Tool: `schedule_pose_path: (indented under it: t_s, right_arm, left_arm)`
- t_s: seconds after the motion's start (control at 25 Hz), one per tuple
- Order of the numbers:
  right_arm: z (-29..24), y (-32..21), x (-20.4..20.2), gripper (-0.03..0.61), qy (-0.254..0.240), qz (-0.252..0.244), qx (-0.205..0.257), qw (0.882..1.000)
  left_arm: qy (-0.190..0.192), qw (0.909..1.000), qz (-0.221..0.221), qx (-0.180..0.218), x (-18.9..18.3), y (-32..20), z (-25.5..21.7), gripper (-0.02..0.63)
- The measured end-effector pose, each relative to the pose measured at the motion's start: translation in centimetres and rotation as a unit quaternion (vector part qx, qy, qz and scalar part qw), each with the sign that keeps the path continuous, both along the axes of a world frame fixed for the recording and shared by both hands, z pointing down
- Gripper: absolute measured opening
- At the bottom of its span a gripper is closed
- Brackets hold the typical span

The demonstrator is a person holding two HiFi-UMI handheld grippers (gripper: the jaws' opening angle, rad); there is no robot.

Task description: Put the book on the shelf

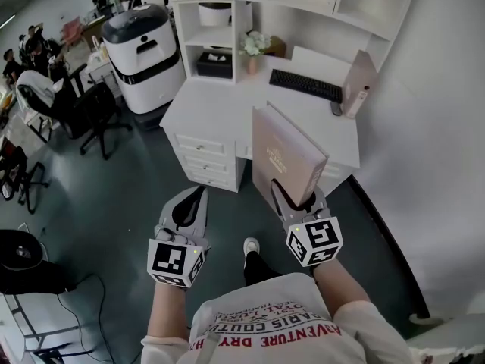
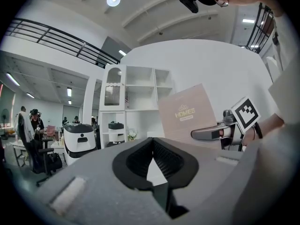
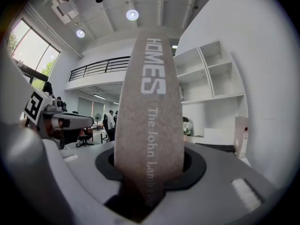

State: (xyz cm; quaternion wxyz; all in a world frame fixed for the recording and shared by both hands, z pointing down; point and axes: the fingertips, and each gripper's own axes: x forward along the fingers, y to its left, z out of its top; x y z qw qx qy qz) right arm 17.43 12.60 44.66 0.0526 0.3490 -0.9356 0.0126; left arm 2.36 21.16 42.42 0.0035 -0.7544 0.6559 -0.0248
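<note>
A tan hardcover book (image 1: 284, 154) marked "HOMES" stands upright in my right gripper (image 1: 295, 196), which is shut on its lower edge, spine toward me. In the right gripper view the spine (image 3: 150, 102) fills the middle, clamped between the jaws (image 3: 149, 161). My left gripper (image 1: 201, 190) floats beside it to the left, shut with nothing in it. From the left gripper view (image 2: 153, 142) the book's cover (image 2: 187, 111) shows at the right. The white shelf unit (image 1: 227, 21) rises over the desk ahead; its open compartments (image 2: 140, 86) (image 3: 211, 76) look mostly bare.
A white desk (image 1: 220, 105) with drawers carries a black keyboard (image 1: 305, 84), a flower pot (image 1: 254, 48), a dark box (image 1: 214, 63) and an upright file box (image 1: 360, 78). A white machine (image 1: 144, 48) stands left of the desk. Office chairs and people are at the far left.
</note>
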Motion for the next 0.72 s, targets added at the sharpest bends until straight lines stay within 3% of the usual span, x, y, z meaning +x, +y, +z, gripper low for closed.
schedule_pose_path:
  t_s: [0.36, 0.72]
  right_arm:
    - [-0.6, -18.0, -5.7, 0.178, 0.000, 0.009, -0.004, 1.000]
    - [-3.1, -28.8, -8.4, 0.178, -0.004, 0.039, 0.010, 0.999]
  left_arm:
    - [0.003, 1.0000, 0.002, 0.007, -6.0, -18.1, -0.9, 0.005]
    - [-0.005, 0.9995, 0.030, 0.013, -9.2, -29.5, -2.6, 0.006]
